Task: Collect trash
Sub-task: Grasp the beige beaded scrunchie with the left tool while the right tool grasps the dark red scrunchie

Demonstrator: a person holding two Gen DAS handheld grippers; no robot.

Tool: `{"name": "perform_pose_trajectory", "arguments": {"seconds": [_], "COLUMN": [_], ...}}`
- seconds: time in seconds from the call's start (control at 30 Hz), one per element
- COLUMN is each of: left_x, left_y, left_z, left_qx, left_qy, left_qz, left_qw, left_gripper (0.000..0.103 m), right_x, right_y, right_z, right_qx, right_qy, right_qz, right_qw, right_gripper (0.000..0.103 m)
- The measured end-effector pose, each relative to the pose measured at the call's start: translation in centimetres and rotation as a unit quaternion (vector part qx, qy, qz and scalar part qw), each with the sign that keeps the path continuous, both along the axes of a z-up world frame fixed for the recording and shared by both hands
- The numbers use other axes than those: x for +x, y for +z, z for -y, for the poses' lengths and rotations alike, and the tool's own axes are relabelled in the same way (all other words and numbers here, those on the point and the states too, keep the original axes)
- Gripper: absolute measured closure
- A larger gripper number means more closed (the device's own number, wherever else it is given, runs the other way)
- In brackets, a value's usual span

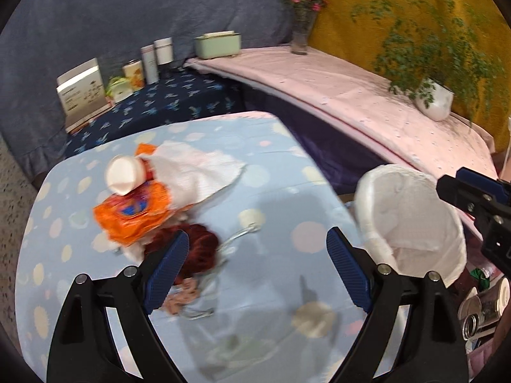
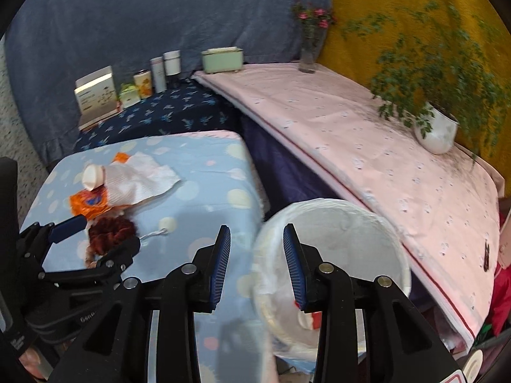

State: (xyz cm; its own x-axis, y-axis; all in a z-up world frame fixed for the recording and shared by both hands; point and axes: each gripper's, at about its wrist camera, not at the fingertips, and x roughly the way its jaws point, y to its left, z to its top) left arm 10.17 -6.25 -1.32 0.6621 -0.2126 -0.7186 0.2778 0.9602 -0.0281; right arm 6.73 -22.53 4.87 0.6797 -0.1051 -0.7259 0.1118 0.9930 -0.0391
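Inside bin, right view only: red-white scrap.

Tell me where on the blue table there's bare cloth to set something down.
Bare cloth runs along the table's far side and its right half, between the tissue and the bin. The near-left is crowded: cup, orange wrapper, red scrunchie, with the left claw at the scrunchie.
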Motion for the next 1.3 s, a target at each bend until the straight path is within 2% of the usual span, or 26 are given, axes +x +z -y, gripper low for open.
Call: {"name": "perform_pose_trajectory", "arguments": {"seconds": [0.3, 0.5, 0.6, 0.77, 0.87, 1.03, 1.3], "left_x": [1.1, 1.7, 2.1, 3.0, 3.4, 3.9, 4.3], "left_y": [-3.0, -5.0, -5.8, -6.9, -7.6, -8.8, -9.8], "left_z": [-8.4, -11.9, -12.7, -13.7, -13.7, -13.4, -13.0], "left_qx": [0.01, 0.008, 0.013, 0.009, 0.002, -0.003, -0.005], "left_qy": [0.076, 0.107, 0.114, 0.121, 0.118, 0.111, 0.105], "left_qz": [-0.043, -0.071, -0.079, -0.093, -0.103, -0.118, -0.129], "left_qw": [0.9961, 0.9917, 0.9902, 0.9882, 0.9877, 0.9869, 0.9861], "left_gripper": [0.019, 0.019, 0.019, 0.02, 0.022, 0.031, 0.032], "right_x": [1.5, 3.8, 5.0, 6.5, 7.2, 8.2, 9.6], "right_y": [-0.8, -2.5, -4.0, -6.3, -7.3, -8.5, -10.8], "right_z": [-5.6, -9.0, -10.5, -12.8, -13.3, -13.6, -14.8], "right_qx": [0.001, 0.02, 0.042, 0.041, 0.048, 0.066, 0.076], "right_qy": [0.06, 0.078, 0.083, 0.102, 0.105, 0.107, 0.118], "right_qz": [-0.012, -0.023, -0.032, -0.058, -0.069, -0.083, -0.103], "right_qw": [0.998, 0.996, 0.995, 0.992, 0.991, 0.989, 0.985], "right_gripper": [0.069, 0.069, 0.069, 0.069, 0.069, 0.07, 0.072]}}
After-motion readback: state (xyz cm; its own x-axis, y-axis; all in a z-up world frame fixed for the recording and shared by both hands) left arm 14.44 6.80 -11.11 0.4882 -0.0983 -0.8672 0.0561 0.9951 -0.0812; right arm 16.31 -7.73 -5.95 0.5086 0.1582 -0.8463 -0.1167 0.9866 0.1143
